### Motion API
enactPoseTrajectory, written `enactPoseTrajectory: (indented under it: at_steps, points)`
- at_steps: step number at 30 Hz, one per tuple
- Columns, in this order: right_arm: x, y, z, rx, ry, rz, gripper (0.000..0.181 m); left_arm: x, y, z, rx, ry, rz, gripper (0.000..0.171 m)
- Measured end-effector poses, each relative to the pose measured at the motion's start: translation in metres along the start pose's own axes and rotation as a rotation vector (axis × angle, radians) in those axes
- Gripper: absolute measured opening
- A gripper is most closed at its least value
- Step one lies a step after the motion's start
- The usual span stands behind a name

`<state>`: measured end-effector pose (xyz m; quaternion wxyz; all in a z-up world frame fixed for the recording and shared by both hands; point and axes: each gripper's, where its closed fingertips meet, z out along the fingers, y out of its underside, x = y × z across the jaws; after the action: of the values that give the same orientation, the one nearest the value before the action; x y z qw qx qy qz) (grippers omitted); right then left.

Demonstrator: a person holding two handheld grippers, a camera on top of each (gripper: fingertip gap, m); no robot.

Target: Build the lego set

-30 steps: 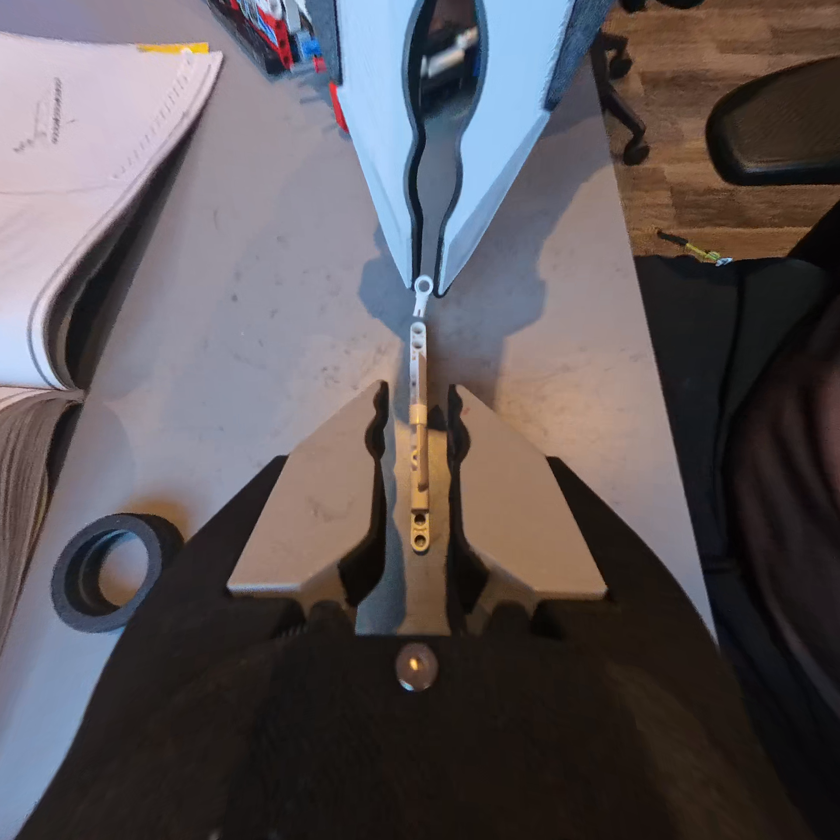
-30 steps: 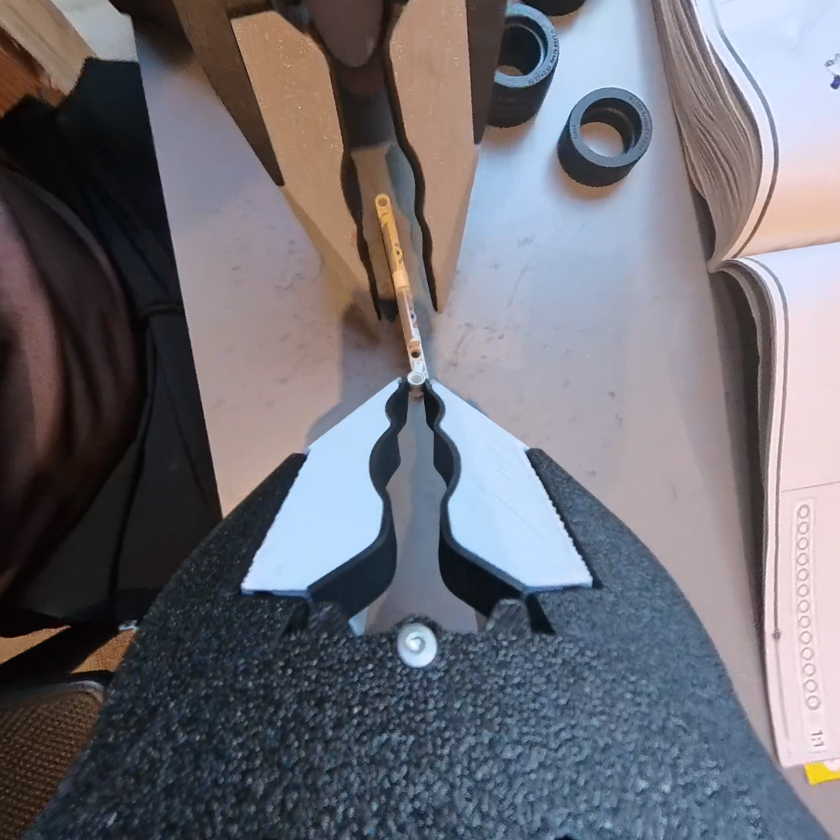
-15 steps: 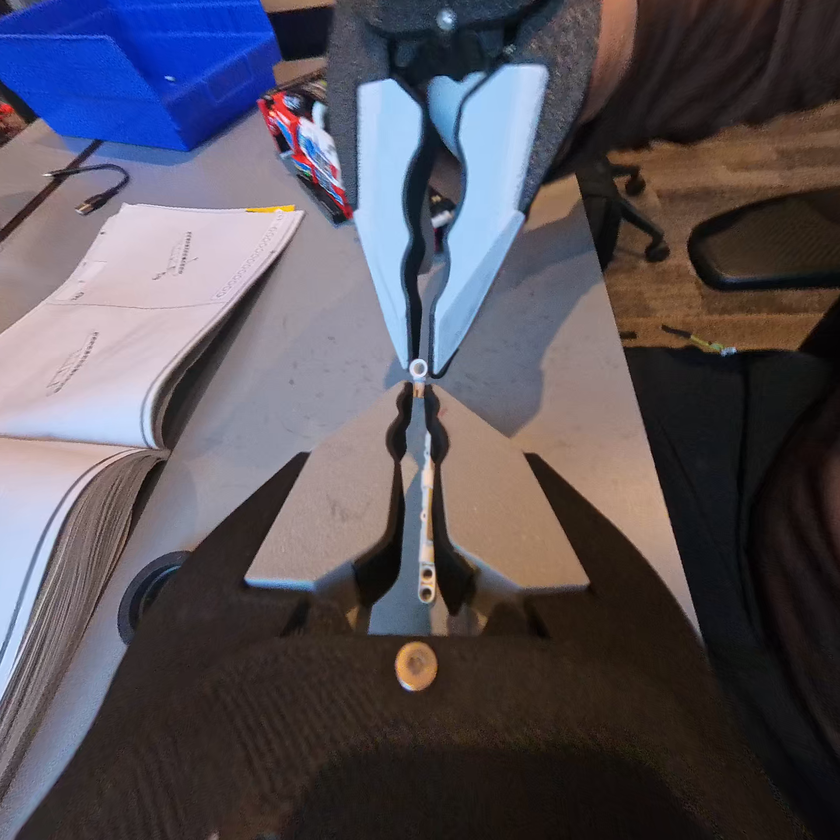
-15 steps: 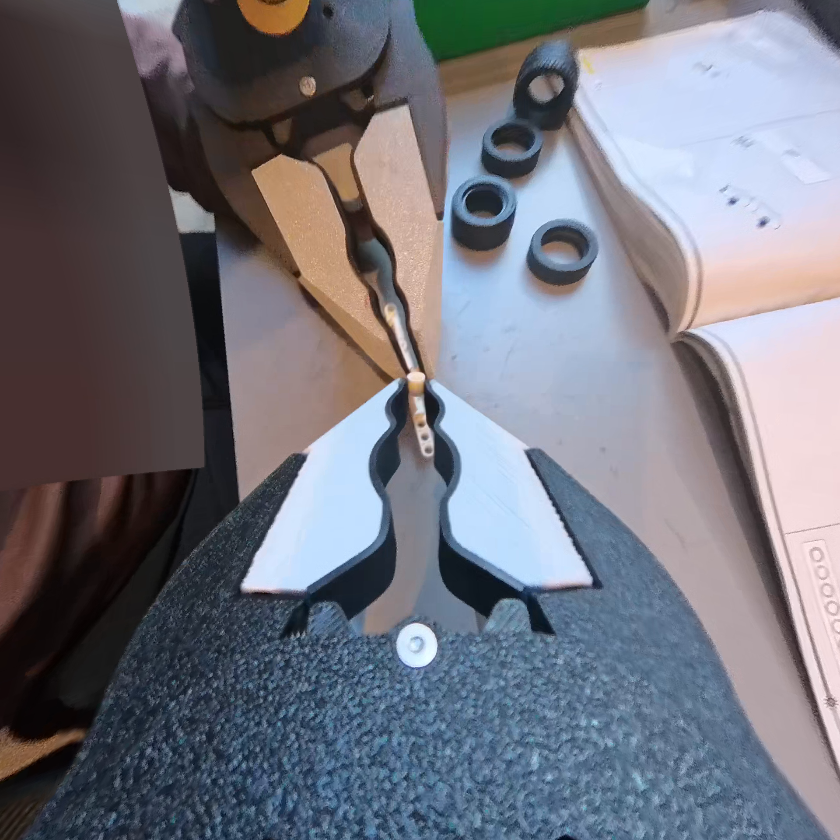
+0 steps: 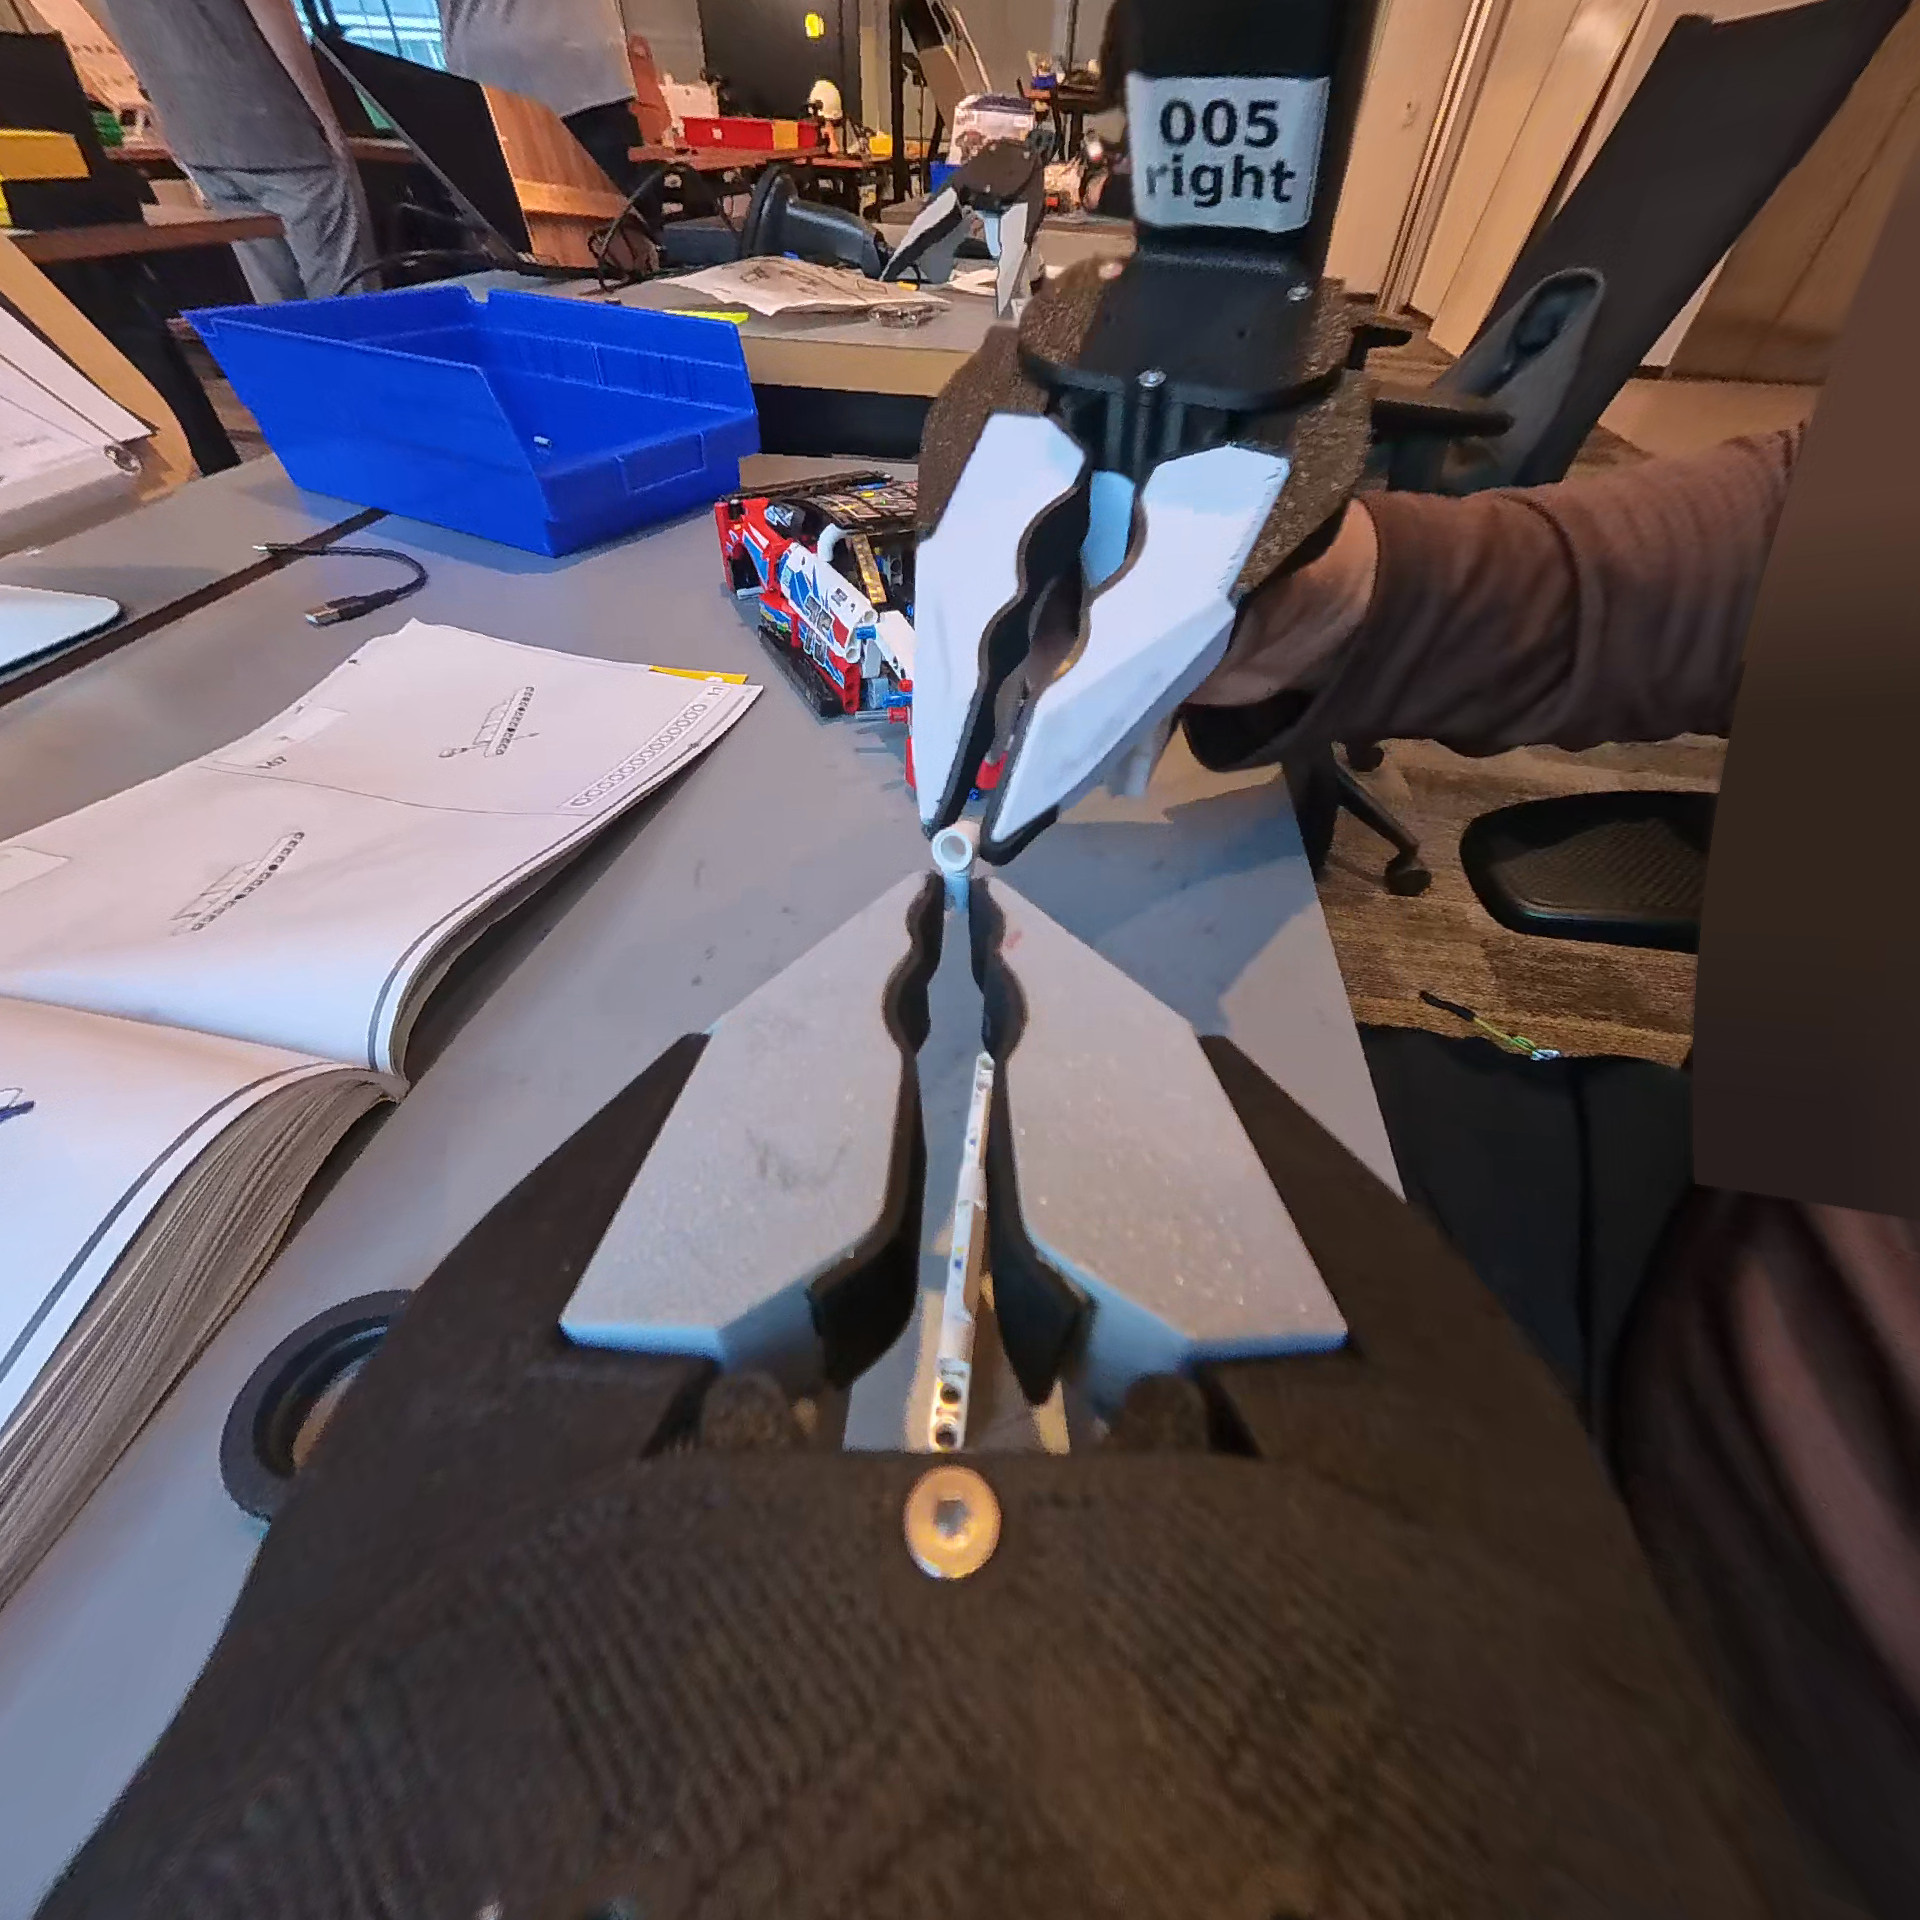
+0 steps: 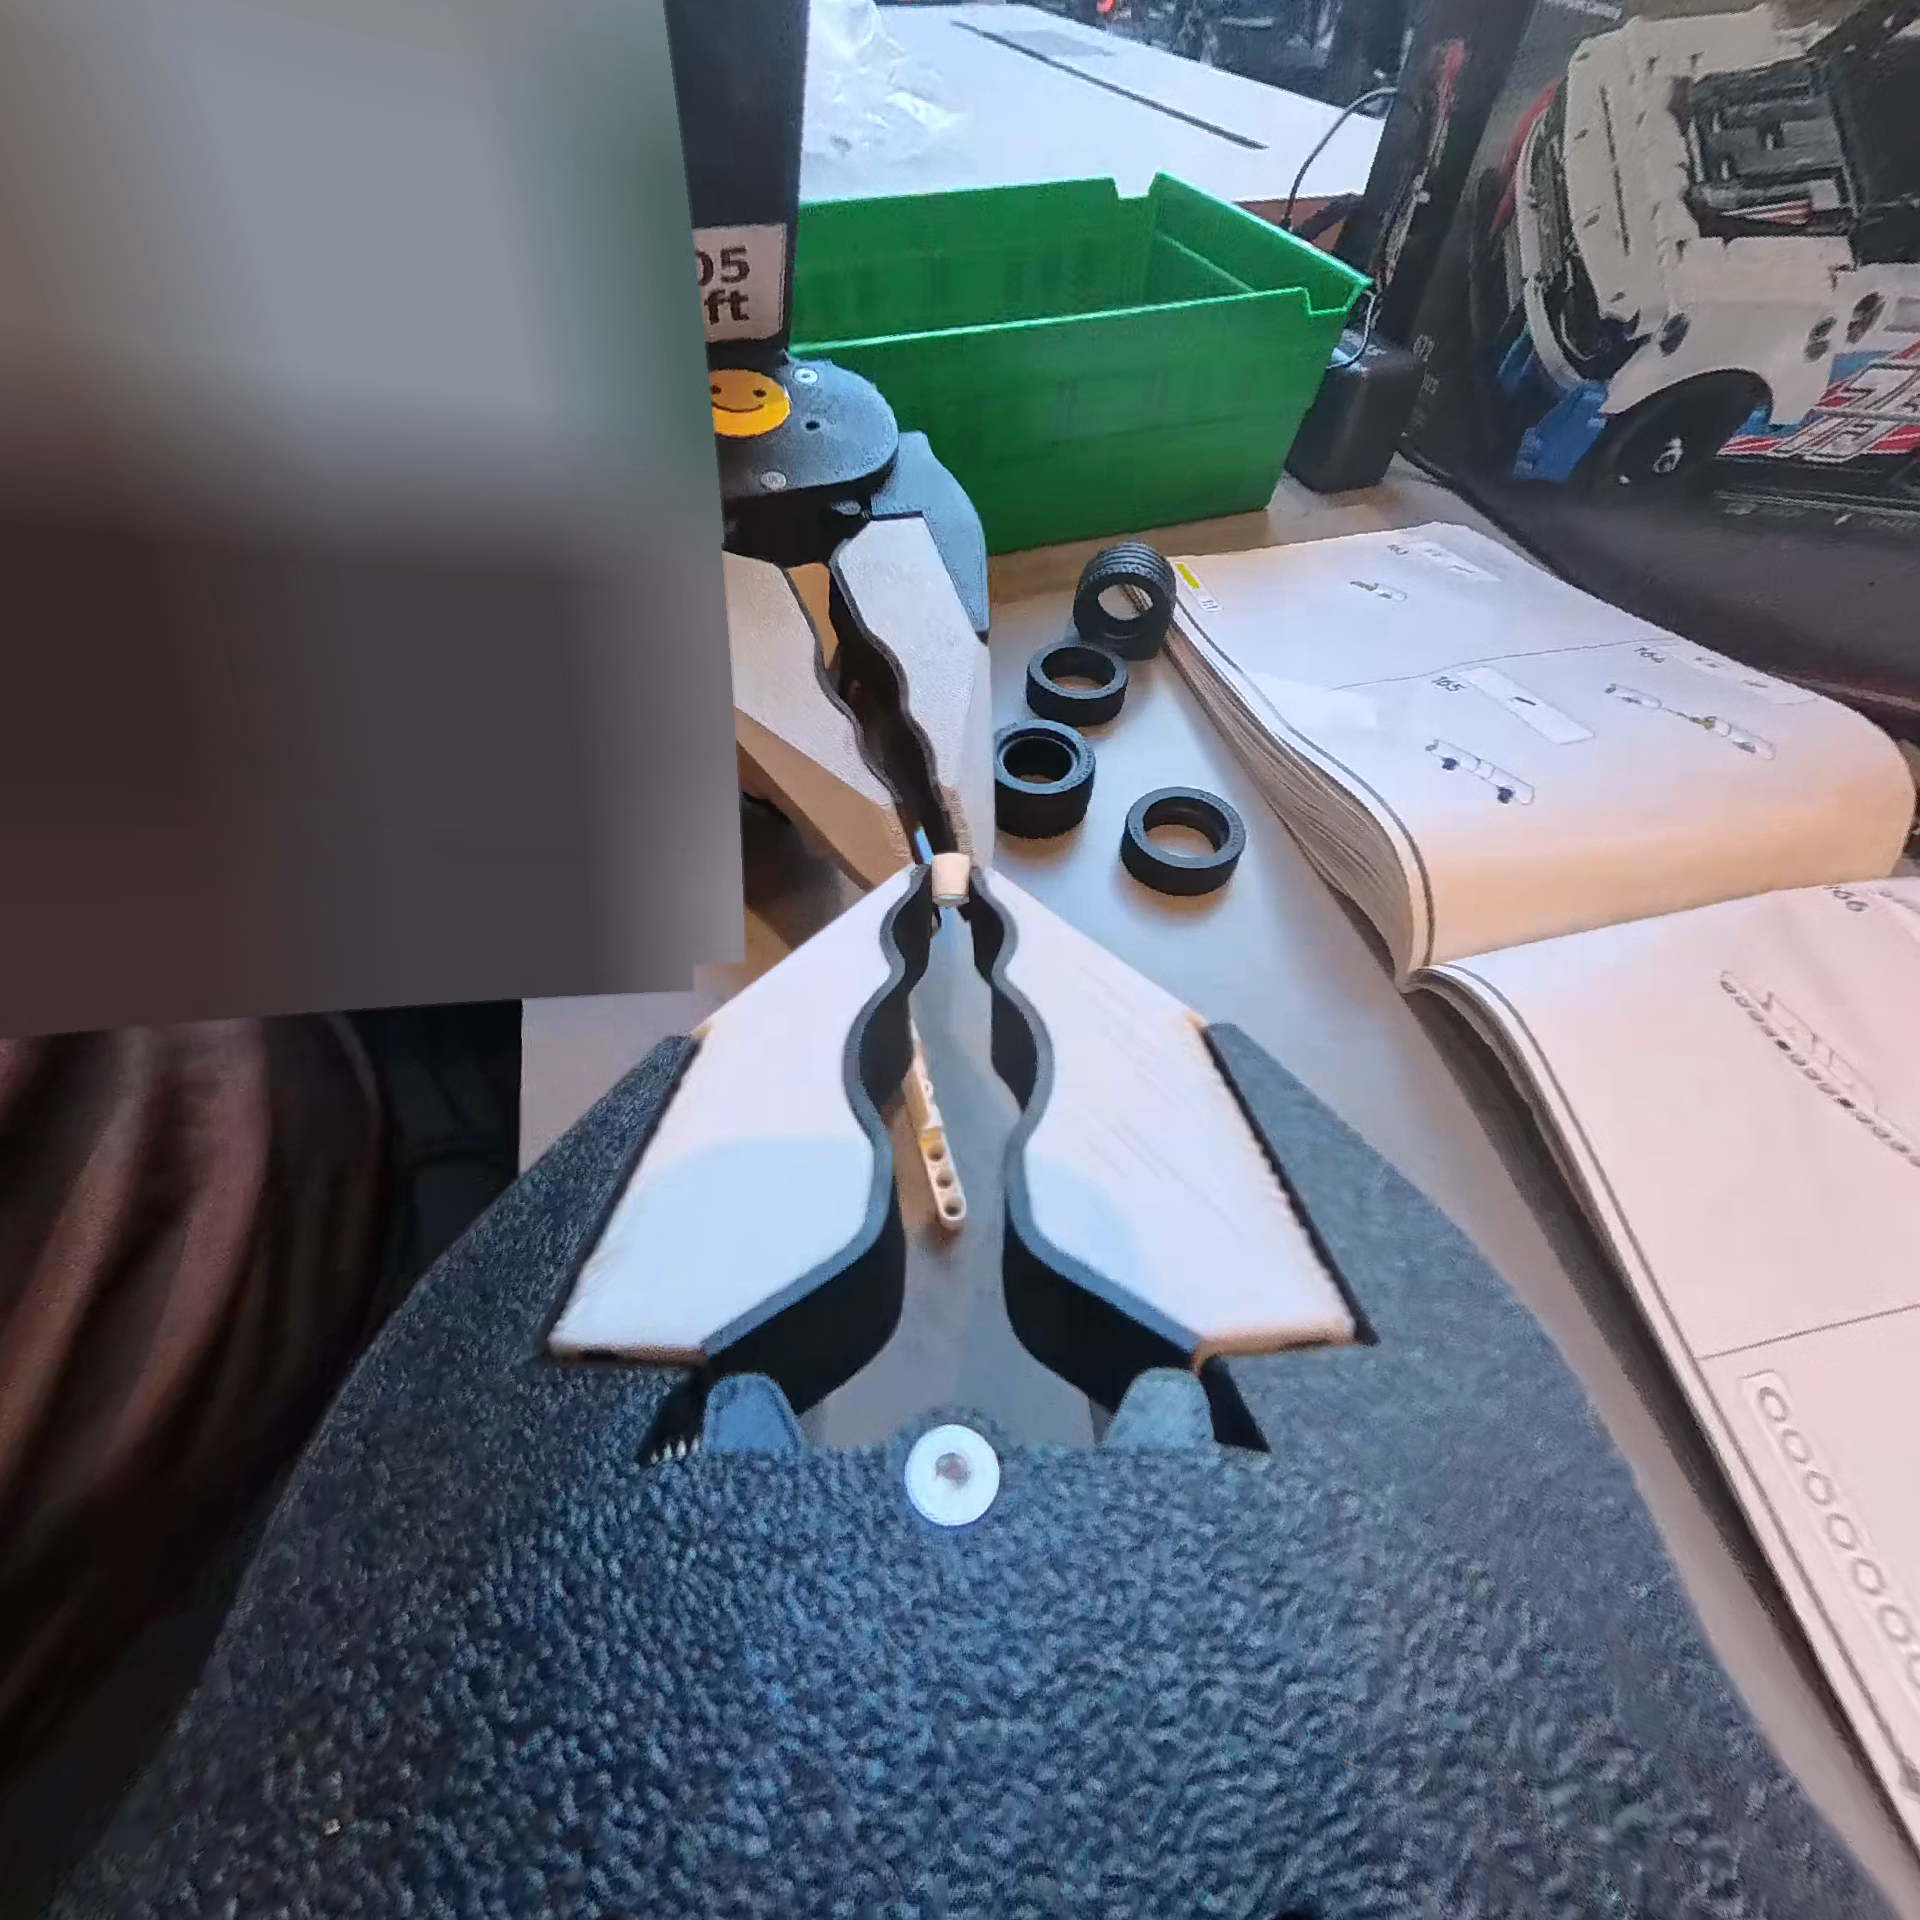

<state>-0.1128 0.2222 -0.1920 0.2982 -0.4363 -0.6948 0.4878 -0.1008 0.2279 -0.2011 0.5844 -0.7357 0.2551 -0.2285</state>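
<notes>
Grey table (image 5: 644, 935) – work surface; all items below are carried on it or held just above it.

Instruction book (image 5: 260, 883) – thick, laid open, on the left in the L wrist view, on the right in the R wrist view (image 6: 1558, 831). Printed diagrams are seen on its pages.

Blue bin (image 5: 488, 416) – at far side of table, behind the book. USB cable (image 5: 358, 592) is laid in front of it.

Green bin (image 6: 1060, 374) – seen in R wrist view at far table edge.

Set box (image 6: 1683, 260) – stood upright beside the green bin, w/ a white car pictured.

Part-built lego car (image 5: 821, 603) – red/white/blue, on table behind the R gripper.

Black tyres (image 6: 1179, 842) – four, loose, between book and L gripper; one stood on edge against the book, three laid flat.

R gripper (image 5: 961, 836) – white fingers, held in a sleeved hand (image 5: 1309, 613). Jaws are closed on a small white bush (image 5: 954, 850) at the very tips.

L gripper (image 5: 954, 904) – grey fingers. Jaws are brought together on a thin white lego beam (image 5: 961, 1247), clamped near the tips; beam runs back btwn the fingers toward the camera, pin holes visible at its near end.

Both grippers are held tip to tip above the table; the bush sits at the beam's front end. Whether bush and beam are joined cannot be told.
</notes>
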Motion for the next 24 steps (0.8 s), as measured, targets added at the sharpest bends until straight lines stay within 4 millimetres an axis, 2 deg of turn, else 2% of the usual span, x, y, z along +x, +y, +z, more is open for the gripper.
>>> enactPoseTrajectory:
  at_steps: [5,24]
  points:
    - [0.000,0.000,-0.001,-0.028,0.013,-0.047,0.007,0.001,-0.001,0.001,0.007,0.003,0.000,0.002]
    - [-0.003,-0.010,0.003,0.024,-0.052,0.015,0.011,0.000,-0.009,-0.005,0.065,0.037,-0.047,0.002]
